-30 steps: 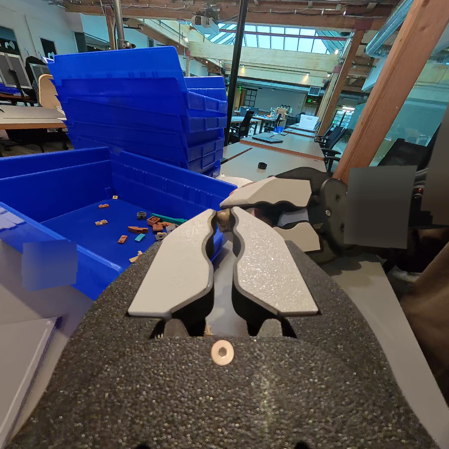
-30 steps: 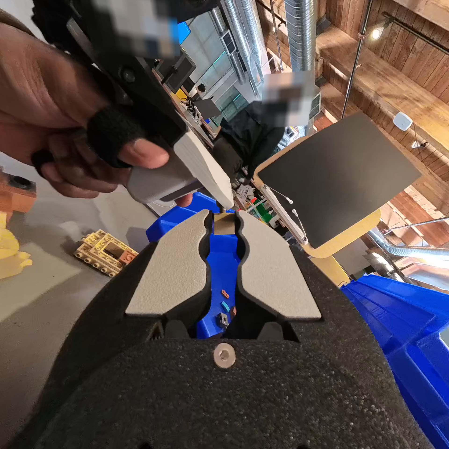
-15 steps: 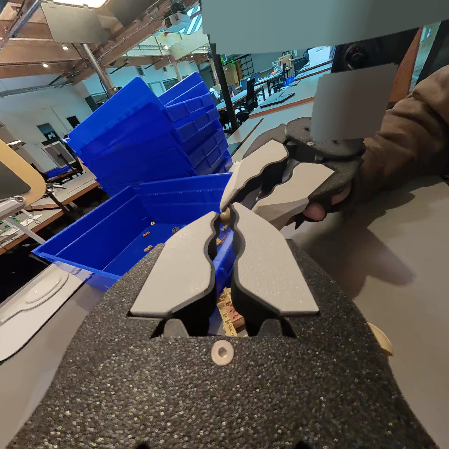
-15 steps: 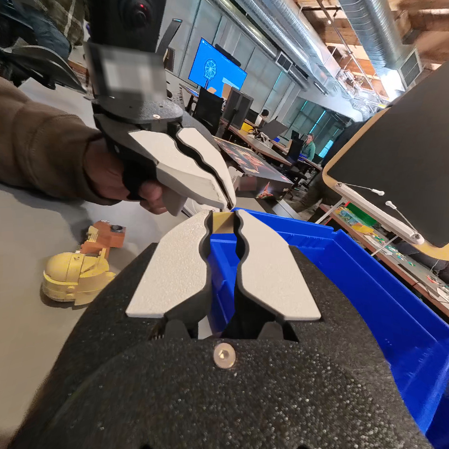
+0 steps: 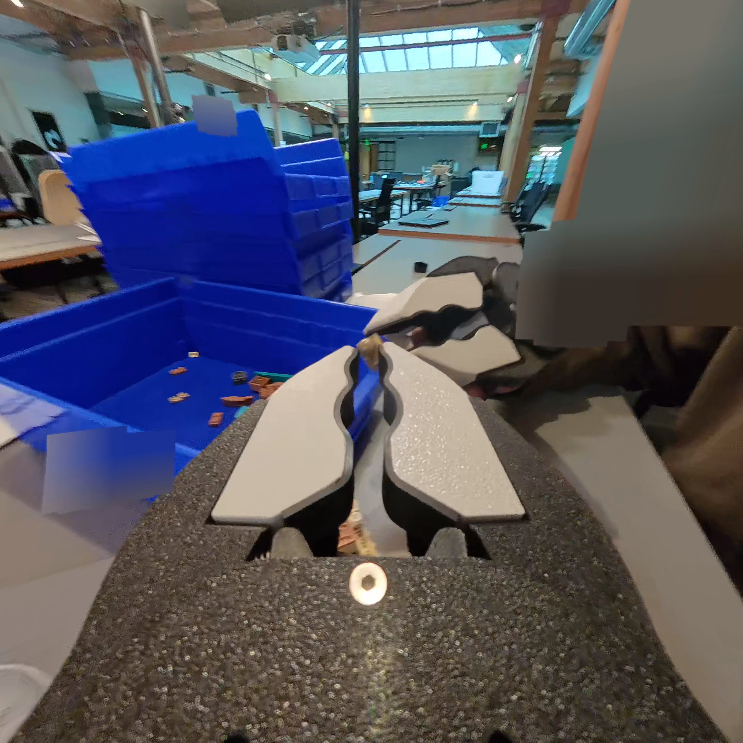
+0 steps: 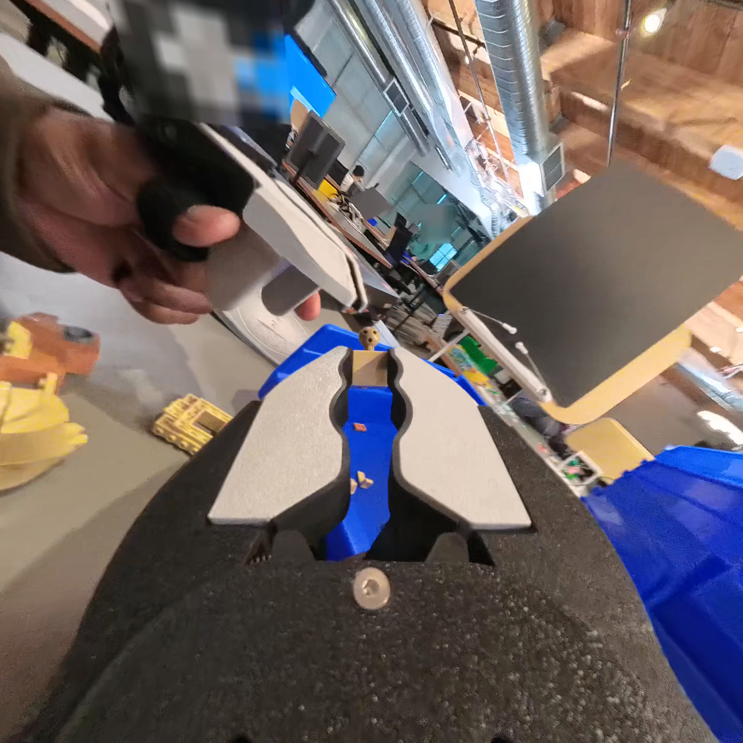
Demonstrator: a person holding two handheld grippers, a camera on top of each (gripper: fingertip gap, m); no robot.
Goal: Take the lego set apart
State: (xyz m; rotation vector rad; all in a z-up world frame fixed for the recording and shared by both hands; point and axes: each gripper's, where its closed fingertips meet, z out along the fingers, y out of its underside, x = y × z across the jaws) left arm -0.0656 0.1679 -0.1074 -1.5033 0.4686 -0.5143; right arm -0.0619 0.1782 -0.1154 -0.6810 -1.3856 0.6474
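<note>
Now clear of the left gripper point(image 6: 357, 307), going by the right wrist view. Shows a tan piece point(image 6: 368, 370) clamped between both pads of the right gripper point(image 6: 369, 354), with its round, holed head poking out past the tips. Had the left tips hard against that head half a second ago. Finds them now just above it and apart, so leaves the piece to the right jaws alone. Cannot tell whether the left jaws, drawn to a narrow slit, pinch anything. In the left wrist view, merely lines the tan lump up with that slit.

Directly below both pairs of jaws, has an open blue bin point(image 5: 261, 297) with small brown, tan and teal bricks point(image 5: 257, 382) scattered on its floor. Left of the right jaws, on a grey table point(image 6: 140, 374), finds a small yellow brick frame point(image 6: 189, 422), then a bigger yellow build point(image 6: 28, 434) farther left. Beyond the left jaws and to their left, sees a leaning stack of blue bins point(image 5: 193, 209). Right of the right jaws, hangs a black panel point(image 6: 595, 281) edged in pale wood. Farther off, takes in an open workshop with long desks, timber posts, skylights and metal ducts.
</note>
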